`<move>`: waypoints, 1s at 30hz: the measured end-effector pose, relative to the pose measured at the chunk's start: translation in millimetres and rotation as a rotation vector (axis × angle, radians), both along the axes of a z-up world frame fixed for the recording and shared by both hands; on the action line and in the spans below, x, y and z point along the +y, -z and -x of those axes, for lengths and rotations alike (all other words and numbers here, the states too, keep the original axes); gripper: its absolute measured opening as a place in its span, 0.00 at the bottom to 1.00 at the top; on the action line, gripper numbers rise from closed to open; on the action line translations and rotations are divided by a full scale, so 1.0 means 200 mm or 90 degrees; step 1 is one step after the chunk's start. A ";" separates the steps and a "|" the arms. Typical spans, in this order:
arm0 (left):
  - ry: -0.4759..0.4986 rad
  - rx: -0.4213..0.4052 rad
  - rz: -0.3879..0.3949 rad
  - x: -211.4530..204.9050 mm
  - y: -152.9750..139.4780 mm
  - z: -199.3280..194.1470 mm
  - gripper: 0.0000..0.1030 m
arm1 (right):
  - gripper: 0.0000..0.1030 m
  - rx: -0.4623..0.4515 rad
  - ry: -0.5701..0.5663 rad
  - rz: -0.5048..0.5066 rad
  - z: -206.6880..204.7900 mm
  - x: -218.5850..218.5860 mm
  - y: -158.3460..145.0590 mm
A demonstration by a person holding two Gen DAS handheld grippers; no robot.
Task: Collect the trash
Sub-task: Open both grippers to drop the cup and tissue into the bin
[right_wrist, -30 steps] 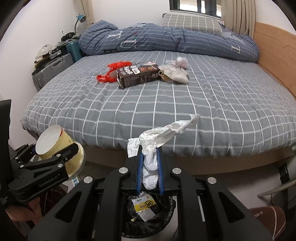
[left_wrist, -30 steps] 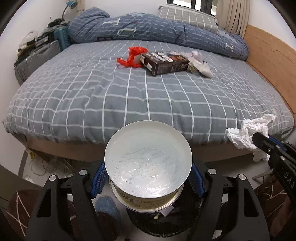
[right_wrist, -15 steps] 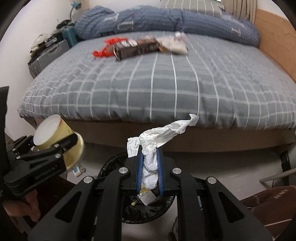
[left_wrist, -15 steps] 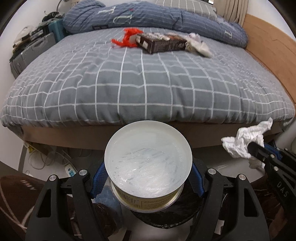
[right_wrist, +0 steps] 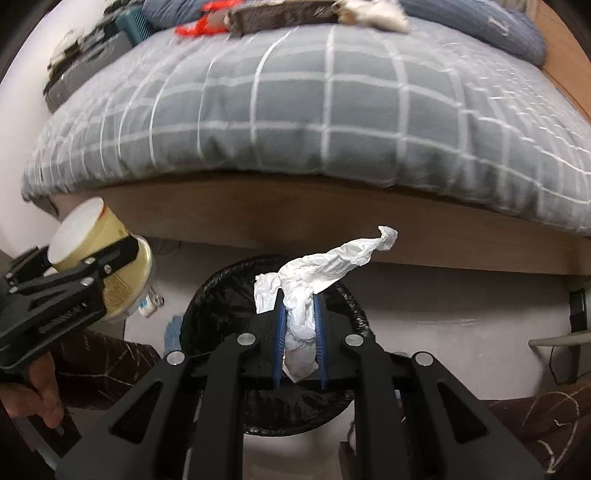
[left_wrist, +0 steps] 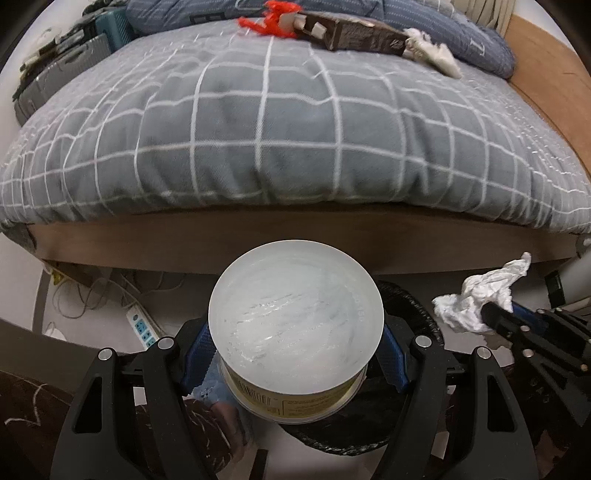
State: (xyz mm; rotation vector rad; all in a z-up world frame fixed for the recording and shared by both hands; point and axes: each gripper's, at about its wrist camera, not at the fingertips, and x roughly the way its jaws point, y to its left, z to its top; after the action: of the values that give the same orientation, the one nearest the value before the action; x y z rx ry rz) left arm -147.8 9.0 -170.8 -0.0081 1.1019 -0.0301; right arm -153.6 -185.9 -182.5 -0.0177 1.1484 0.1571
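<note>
The right tool [right_wrist: 299, 325] is nearly closed, its blue pads pinching a crumpled white tissue [right_wrist: 306, 291] at its bunched lower part. The tissue looks very light and soft: it takes any grip and cannot be crushed, but it may cling to the pads on release. Its long axis runs from between the pads up and away to the right, ending in a twisted tail. Just beyond and below this tool sits the black-lined trash bin [right_wrist: 221, 291], its mouth facing up.

The left tool [left_wrist: 295, 350] stands about half wide, clamped on a yellow paper tub [left_wrist: 295, 325] across its round wall near the base. The tub looks light and fairly stiff, though thin walls would likely dent under a hard squeeze, so gripping low near the bottom seems sound. Its axis points forward along the fingers, white underside toward the camera and the wider end away, toward the bin below.

Further out, on the checked bed [left_wrist: 295, 129], a red wrapper [left_wrist: 269, 22], a brown carton [left_wrist: 354, 35] lying lengthwise and more white paper [left_wrist: 432, 51] remain.
</note>
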 end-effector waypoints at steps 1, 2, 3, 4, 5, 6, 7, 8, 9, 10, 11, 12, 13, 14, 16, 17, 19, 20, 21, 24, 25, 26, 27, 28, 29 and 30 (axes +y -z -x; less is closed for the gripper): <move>-0.004 0.005 -0.001 0.02 0.02 0.00 0.70 | 0.14 0.008 -0.006 -0.002 -0.01 0.02 0.03; -0.007 0.008 -0.001 0.03 0.02 0.00 0.70 | 0.14 0.017 -0.013 -0.001 -0.02 0.04 0.06; -0.009 0.010 -0.001 0.04 0.03 0.00 0.70 | 0.14 0.024 -0.018 0.002 -0.03 0.06 0.08; -0.012 0.011 -0.002 0.05 0.04 0.01 0.70 | 0.15 0.031 -0.021 0.004 -0.04 0.08 0.10; -0.015 0.014 -0.003 0.07 0.05 0.01 0.70 | 0.15 0.039 -0.026 0.002 -0.04 0.10 0.13; -0.017 0.016 -0.003 0.08 0.06 0.01 0.70 | 0.15 0.040 -0.030 0.004 -0.05 0.11 0.14; -0.021 0.017 -0.003 0.10 0.07 0.01 0.70 | 0.15 0.040 -0.034 0.008 -0.05 0.13 0.15; -0.024 0.020 -0.005 0.11 0.08 0.01 0.70 | 0.15 0.043 -0.037 0.009 -0.05 0.14 0.16; -0.026 0.022 -0.005 0.12 0.09 0.02 0.70 | 0.16 0.045 -0.037 0.006 -0.06 0.15 0.18; -0.029 0.025 -0.005 0.14 0.10 0.02 0.70 | 0.19 0.048 -0.038 0.004 -0.07 0.15 0.19; -0.031 0.027 -0.006 0.15 0.10 0.02 0.70 | 0.22 0.051 -0.039 0.007 -0.07 0.17 0.21; -0.032 0.029 -0.006 0.15 0.11 0.02 0.70 | 0.24 0.053 -0.038 0.009 -0.07 0.18 0.21; -0.033 0.029 -0.006 0.16 0.11 0.02 0.70 | 0.28 0.055 -0.037 0.008 -0.08 0.18 0.22; -0.032 0.029 -0.007 0.17 0.12 0.02 0.70 | 0.33 0.054 -0.038 0.006 -0.08 0.19 0.23; -0.031 0.032 -0.008 0.17 0.12 0.02 0.70 | 0.39 0.049 -0.042 0.009 -0.08 0.20 0.23; -0.029 0.032 -0.008 0.17 0.13 0.02 0.70 | 0.42 0.046 -0.042 0.011 -0.07 0.19 0.22; -0.026 0.034 -0.011 0.17 0.14 0.02 0.70 | 0.46 0.044 -0.040 0.013 -0.07 0.19 0.22; -0.025 0.035 -0.010 0.17 0.14 0.01 0.70 | 0.51 0.043 -0.038 0.014 -0.07 0.18 0.22; -0.024 0.035 -0.010 0.16 0.15 0.00 0.70 | 0.53 0.041 -0.035 0.014 -0.07 0.18 0.21; -0.015 0.039 -0.008 0.13 0.16 -0.01 0.70 | 0.67 0.025 -0.024 0.023 -0.07 0.14 0.19; -0.011 0.039 -0.009 0.09 0.15 0.00 0.70 | 0.71 0.020 -0.018 0.028 -0.07 0.12 0.18; -0.007 0.039 -0.010 0.05 0.14 -0.01 0.70 | 0.75 0.016 -0.009 0.032 -0.07 0.09 0.17; -0.001 0.040 -0.007 0.03 0.14 -0.01 0.70 | 0.77 0.014 -0.002 0.033 -0.06 0.06 0.17; 0.004 0.041 -0.005 0.01 0.14 -0.02 0.70 | 0.80 0.010 0.010 0.035 -0.06 0.03 0.16; 0.008 0.043 -0.005 -0.01 0.15 -0.02 0.70 | 0.83 0.008 0.020 0.038 -0.05 0.00 0.15; 0.013 0.043 -0.006 -0.03 0.15 -0.03 0.70 | 0.84 0.005 0.031 0.041 -0.05 -0.03 0.15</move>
State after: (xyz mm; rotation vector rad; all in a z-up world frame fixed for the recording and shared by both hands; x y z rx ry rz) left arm -142.7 2.2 -200.1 0.0101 1.1697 -0.0430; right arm -143.8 -192.2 -211.6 -0.0459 1.1610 0.0763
